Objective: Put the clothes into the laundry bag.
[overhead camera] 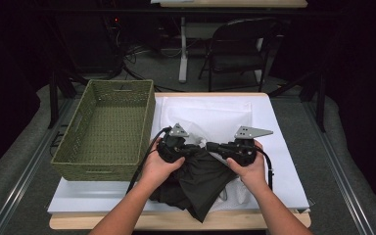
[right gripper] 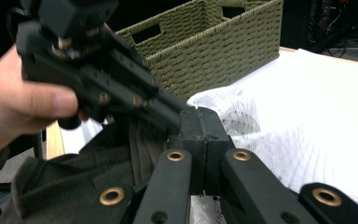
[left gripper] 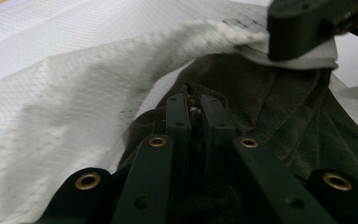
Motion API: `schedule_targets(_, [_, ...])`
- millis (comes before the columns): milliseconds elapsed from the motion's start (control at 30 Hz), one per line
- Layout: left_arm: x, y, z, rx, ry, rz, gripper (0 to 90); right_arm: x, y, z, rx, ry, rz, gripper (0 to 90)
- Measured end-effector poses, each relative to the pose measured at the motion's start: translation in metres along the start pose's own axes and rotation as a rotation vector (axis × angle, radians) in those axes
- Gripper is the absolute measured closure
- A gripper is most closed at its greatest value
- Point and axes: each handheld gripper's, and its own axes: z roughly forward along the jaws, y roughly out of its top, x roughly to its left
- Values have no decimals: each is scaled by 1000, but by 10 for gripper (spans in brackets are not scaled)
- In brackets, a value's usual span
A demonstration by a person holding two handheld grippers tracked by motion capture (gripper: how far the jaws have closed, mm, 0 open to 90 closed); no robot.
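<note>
A dark crumpled garment (overhead camera: 200,181) lies on a white cloth (overhead camera: 210,115) near the table's front edge. My left gripper (overhead camera: 196,147) is shut on a fold of the dark garment (left gripper: 279,116), and in the left gripper view the jaws (left gripper: 193,103) pinch the fabric between them. My right gripper (overhead camera: 213,146) points toward it from the right, tips almost touching. Its jaws (right gripper: 200,116) are shut on the garment's upper edge (right gripper: 74,172). The left gripper (right gripper: 182,109) and the hand holding it (right gripper: 18,102) show close by in the right gripper view.
A green woven basket (overhead camera: 103,169) stands at the table's left, close to my left hand. The white cloth (right gripper: 307,121) spreads behind and right of the grippers. A dark folding chair (overhead camera: 240,46) stands beyond the table.
</note>
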Motion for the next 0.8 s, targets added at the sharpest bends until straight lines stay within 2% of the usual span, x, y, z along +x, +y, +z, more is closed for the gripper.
schedule_targets(200, [-3, 1, 7, -17, -13, -15, 834, 7, 7, 4, -12, 33, -17, 900])
schedule_targets(300, [-4, 2, 11, -29, -7, -21, 833, 12, 8, 5, -20, 46, -29, 900])
schedule_targets(367, [-4, 2, 13, -32, 34, -21, 831, 15, 9, 4, -29, 59, -27, 900])
schedule_targets(433, [-2, 2, 14, -40, 56, -46, 828, 18, 9, 3, -37, 77, -30, 900])
schedule_targets(567, [3, 2, 10, -63, 73, -90, 819, 24, 7, -1, -16, 74, -44, 900])
schedule_targets(700, [5, -1, 1, -53, 128, -88, 749, 20, -1, -4, 1, 59, -29, 900])
schedule_targets(800, [7, -5, -7, -58, 125, -103, 710, 16, -8, -5, 15, 58, -14, 900])
